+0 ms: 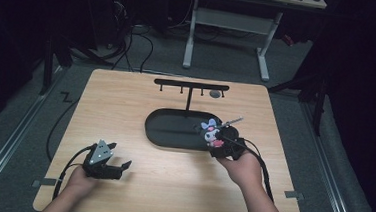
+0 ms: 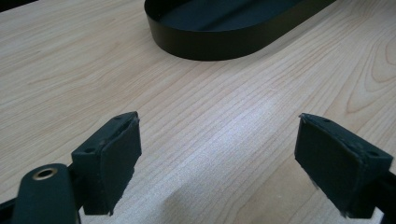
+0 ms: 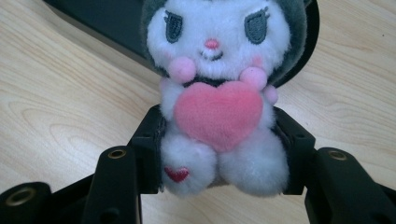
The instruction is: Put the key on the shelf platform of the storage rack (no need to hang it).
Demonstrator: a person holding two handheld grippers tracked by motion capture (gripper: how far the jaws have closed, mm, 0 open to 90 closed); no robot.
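Gripping plush toy [image 3: 219,107] (heart-holding): right gripper [image 3: 219,163].

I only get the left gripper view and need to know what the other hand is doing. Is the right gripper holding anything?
Observer: Yes, the right gripper is shut on a plush toy, fingers pressing its sides.
Operator: What does the toy look like?
Observer: White face, grey hood, pink heart on its front.
Operator: Where is it relative to the black tray?
Observer: In the high view, at the tray's right end, by its rim.
Operator: Anything behind the tray?
Observer: A black T-shaped rack with small hooks.
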